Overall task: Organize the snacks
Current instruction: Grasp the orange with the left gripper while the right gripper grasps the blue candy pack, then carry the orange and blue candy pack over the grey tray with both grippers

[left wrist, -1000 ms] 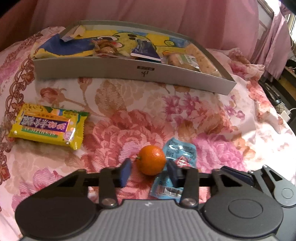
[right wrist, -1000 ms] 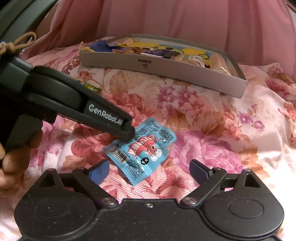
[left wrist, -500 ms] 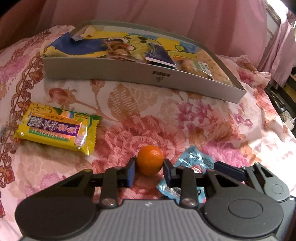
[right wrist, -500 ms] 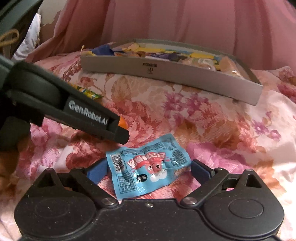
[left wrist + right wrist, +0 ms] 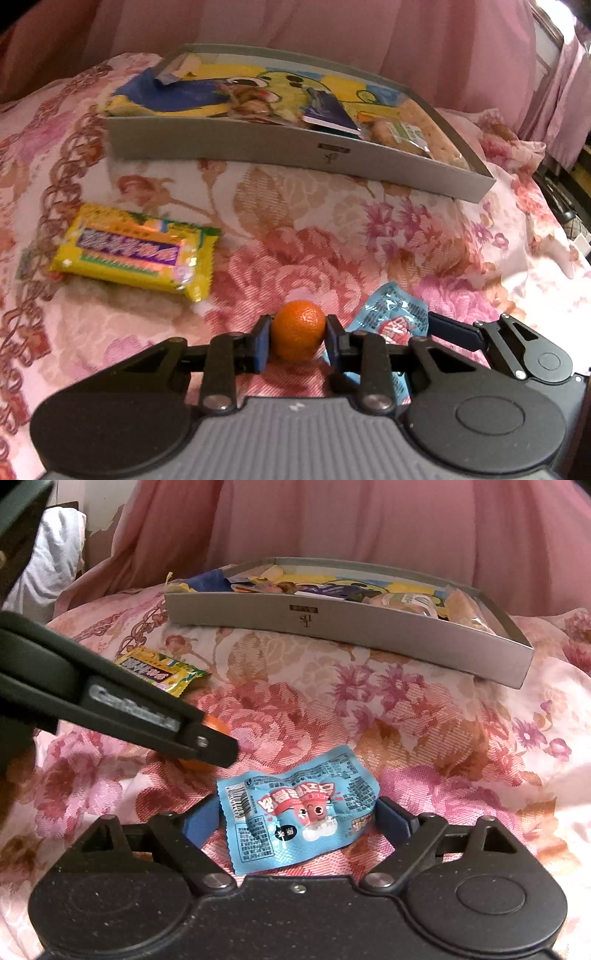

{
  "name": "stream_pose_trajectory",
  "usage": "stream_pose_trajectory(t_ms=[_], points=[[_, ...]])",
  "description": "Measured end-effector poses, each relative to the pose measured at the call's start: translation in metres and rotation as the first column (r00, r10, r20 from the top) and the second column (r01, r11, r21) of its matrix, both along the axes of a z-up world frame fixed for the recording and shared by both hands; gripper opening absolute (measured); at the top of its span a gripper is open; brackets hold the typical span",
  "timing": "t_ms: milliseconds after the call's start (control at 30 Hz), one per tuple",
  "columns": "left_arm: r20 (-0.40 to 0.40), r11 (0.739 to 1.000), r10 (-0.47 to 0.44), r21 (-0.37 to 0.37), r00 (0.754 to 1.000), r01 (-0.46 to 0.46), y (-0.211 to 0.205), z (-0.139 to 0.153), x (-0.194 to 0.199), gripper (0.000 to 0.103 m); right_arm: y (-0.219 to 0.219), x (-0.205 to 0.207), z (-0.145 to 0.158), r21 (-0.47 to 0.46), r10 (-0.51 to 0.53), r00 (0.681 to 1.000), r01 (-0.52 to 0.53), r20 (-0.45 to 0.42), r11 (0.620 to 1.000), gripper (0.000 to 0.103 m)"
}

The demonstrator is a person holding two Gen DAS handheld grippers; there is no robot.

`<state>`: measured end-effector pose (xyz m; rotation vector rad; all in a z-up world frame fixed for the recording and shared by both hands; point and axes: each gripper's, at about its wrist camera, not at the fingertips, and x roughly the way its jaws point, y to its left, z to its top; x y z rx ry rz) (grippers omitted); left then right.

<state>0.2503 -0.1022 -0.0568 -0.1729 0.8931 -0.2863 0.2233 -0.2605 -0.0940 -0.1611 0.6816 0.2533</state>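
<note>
On the floral bedspread, my left gripper pinches the mandarin; my right gripper spreads wide around the blue packet. Round fruit may squirt free short of the grey box.

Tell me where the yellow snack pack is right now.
In the left wrist view the yellow pack lies flat on the floral bedspread, left of the orange and in front of the grey box.

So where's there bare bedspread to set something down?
Bare bedspread runs between the grey box and the yellow packet, on to the right edge. Crowded: around the orange and blue packet, both between gripper fingers.
</note>
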Motion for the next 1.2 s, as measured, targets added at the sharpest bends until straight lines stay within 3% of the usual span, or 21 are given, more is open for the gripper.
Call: stream_pose_trajectory(t_ms=[400,667,900,1200], points=[[0.019,0.997,0.078,-0.022,0.997,-0.078,0.034,0.012,-0.041,0.033,0.019,-0.020,0.006,-0.032,-0.011,1.000,0.011,-0.006,0.999,0.087],[0.062,0.994,0.109,-0.023,0.992,-0.108,0.046,0.029,-0.054,0.033,0.045,-0.048,0.014,-0.243,0.055,0.981,-0.008,0.188,0.970,0.087],[0.119,0.993,0.116,-0.012,0.986,-0.116,0.050,0.051,-0.046,0.033,0.039,-0.055,0.035,-0.195,0.015,0.941,0.054,0.339,0.979,0.087],[0.226,0.986,0.164,-0.039,0.960,-0.159,0.046,0.085,0.009,0.033,0.028,-0.033,0.057,-0.095,-0.041,0.877,0.098,0.478,0.991,0.087]])
